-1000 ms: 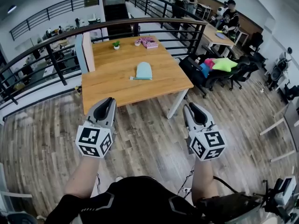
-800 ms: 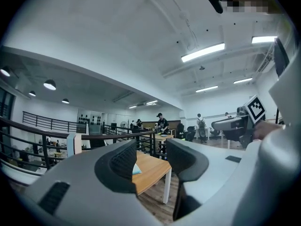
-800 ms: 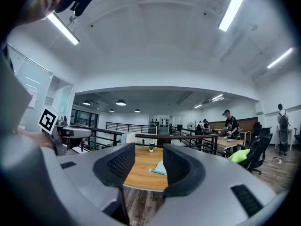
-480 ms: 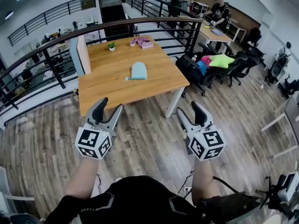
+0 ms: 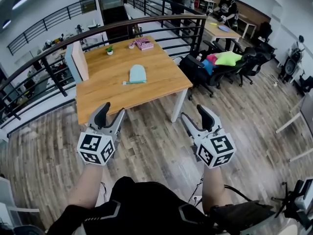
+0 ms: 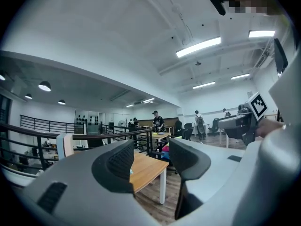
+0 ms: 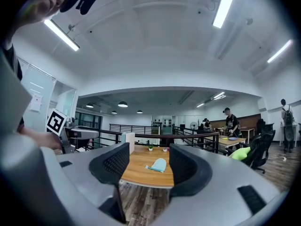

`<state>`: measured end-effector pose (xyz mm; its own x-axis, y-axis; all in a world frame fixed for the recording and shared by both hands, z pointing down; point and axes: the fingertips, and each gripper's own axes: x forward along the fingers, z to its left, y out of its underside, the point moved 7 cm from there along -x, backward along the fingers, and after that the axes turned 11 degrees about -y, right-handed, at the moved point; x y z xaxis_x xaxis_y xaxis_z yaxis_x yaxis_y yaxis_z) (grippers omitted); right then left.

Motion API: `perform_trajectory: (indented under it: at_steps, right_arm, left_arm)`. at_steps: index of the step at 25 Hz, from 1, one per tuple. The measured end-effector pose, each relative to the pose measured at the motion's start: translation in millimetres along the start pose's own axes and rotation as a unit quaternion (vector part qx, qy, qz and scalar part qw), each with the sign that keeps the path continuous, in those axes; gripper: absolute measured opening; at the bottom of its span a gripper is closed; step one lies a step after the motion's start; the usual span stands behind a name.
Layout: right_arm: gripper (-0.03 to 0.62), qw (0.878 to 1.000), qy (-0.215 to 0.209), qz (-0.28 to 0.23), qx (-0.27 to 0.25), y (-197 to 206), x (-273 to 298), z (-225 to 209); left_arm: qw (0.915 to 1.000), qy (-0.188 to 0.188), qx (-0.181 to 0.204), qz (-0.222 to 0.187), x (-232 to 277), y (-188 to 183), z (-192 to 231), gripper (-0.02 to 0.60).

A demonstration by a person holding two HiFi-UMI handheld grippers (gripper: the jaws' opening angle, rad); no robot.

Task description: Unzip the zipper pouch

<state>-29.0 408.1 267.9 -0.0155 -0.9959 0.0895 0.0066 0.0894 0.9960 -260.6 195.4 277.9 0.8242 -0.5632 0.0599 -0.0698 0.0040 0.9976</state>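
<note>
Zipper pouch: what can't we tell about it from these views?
- Head view: zipper pouch too small; zip open or shut, slider position unreadable.
- Left gripper view: left tongs hide nearly all of it.
- Right gripper view: it is small and distant; zip not resolved.

Your left gripper (image 5: 112,112) is matt grey plastic, its jaws lined with black ribbed pads (image 6: 121,160). Ahead of those jaws the desk (image 5: 146,94) top is smooth, matt wood; the zipper pouch (image 5: 137,74) on it looks like soft cloth. Under the jaws, the floor (image 5: 156,146) is grained wood plank.
</note>
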Motion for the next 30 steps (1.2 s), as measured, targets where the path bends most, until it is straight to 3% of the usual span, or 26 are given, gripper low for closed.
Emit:
perform_trajectory:
  at_steps: [6,14,22,30]
  right_arm:
    - [0.272,1.0,-0.01,-0.004,0.014,10,4,-25]
    - [0.266,1.0,0.005,-0.001,0.009,10,37,-56]
    - [0.261,1.0,0.018,0.017,0.001,0,129,-89]
    - [0.261,0.999,0.022,0.033,-0.009,-17,222,-119]
  left_arm:
    - [0.9999,-0.005,0.011,0.012,17,6,-14,0.239]
    - [1.0,0.004,-0.003,0.004,72,10,1,0.239]
    - [0.9995,0.026,-0.013,-0.013,162,8,55,0.239]
    - [0.9992,0.037,0.0,-0.019,240,5,112,0.239]
